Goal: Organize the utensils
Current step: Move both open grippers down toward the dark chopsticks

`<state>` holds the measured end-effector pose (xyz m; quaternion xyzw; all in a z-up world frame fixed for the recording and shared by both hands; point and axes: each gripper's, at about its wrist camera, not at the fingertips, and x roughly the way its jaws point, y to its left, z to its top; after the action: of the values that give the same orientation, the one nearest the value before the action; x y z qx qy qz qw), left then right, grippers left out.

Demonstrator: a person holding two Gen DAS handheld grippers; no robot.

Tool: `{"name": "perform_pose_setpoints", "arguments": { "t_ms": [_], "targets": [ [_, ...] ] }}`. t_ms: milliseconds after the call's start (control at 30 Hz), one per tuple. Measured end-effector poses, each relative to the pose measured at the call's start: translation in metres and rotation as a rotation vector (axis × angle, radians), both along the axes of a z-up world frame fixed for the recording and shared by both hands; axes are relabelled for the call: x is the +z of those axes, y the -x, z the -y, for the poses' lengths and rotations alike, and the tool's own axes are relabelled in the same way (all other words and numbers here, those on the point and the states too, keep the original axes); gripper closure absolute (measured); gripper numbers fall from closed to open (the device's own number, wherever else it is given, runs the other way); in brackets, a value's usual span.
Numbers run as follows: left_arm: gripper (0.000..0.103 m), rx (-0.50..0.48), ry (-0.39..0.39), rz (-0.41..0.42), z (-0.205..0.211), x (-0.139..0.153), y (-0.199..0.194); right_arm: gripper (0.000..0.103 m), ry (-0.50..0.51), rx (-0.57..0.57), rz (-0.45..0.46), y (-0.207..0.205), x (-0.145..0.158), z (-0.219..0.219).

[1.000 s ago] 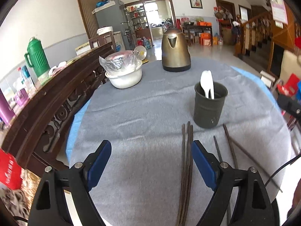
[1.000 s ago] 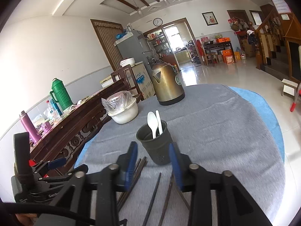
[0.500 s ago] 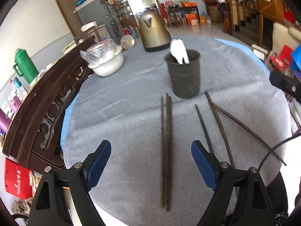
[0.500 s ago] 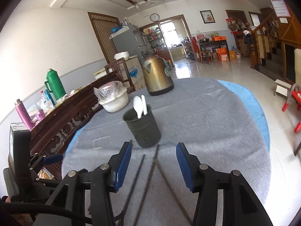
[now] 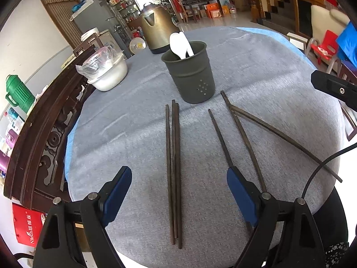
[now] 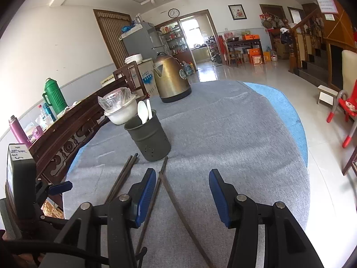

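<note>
A: Looking past your right gripper, you lose the near ends of the chopsticks under its black frame, and your left gripper shows only as a blue tip and a housing at the picture's lower left.

B: What do your claws hold?

A: Nothing. Your left gripper stands wide apart above the bundle of three chopsticks, pads clear of them. Your right one is also well spread, and a crossed pair runs between its pads with no pad touching it, as far as you can see.

B: Where are the utensils?

A: The utensil cup stands upright on the grey cloth with white spoons in it. The bundle lies just in front of it to the left. A single chopstick and two crossing ones lie in front to the right.

B: Room to move?

A: Right of the cup the cloth is bare. The longest chopstick ends near the table edge.
</note>
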<state>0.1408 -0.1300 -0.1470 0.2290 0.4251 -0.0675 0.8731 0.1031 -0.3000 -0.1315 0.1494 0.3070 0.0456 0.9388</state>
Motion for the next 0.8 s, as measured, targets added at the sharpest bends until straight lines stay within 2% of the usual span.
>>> {"name": "perform_pose_setpoints", "arguments": {
  "t_ms": [233, 300, 333, 500, 633, 800],
  "targets": [
    [0.016, -0.006, -0.008, -0.009, 0.002, -0.004, -0.002, 0.05, -0.004, -0.004, -0.041, -0.006, -0.008, 0.002],
    [0.016, -0.009, 0.0, -0.018, -0.001, -0.006, -0.004, 0.054, 0.0, 0.009, -0.081, -0.012, -0.012, 0.001],
    [0.016, -0.013, 0.012, -0.029, -0.004, -0.007, -0.007, 0.063, 0.0, 0.016, -0.103, -0.015, -0.015, -0.001],
    [0.016, 0.026, 0.106, -0.064, -0.034, -0.007, -0.026, 0.069, 0.003, 0.039, -0.248, -0.037, -0.033, -0.005],
    [0.016, 0.078, 0.182, -0.108, -0.066, -0.011, -0.051, 0.069, 0.0, 0.066, -0.302, -0.054, -0.039, -0.011],
    [0.016, 0.119, 0.298, -0.199, -0.094, -0.023, -0.076, 0.076, 0.04, 0.124, -0.365, -0.079, -0.049, -0.029]
  ]
}}
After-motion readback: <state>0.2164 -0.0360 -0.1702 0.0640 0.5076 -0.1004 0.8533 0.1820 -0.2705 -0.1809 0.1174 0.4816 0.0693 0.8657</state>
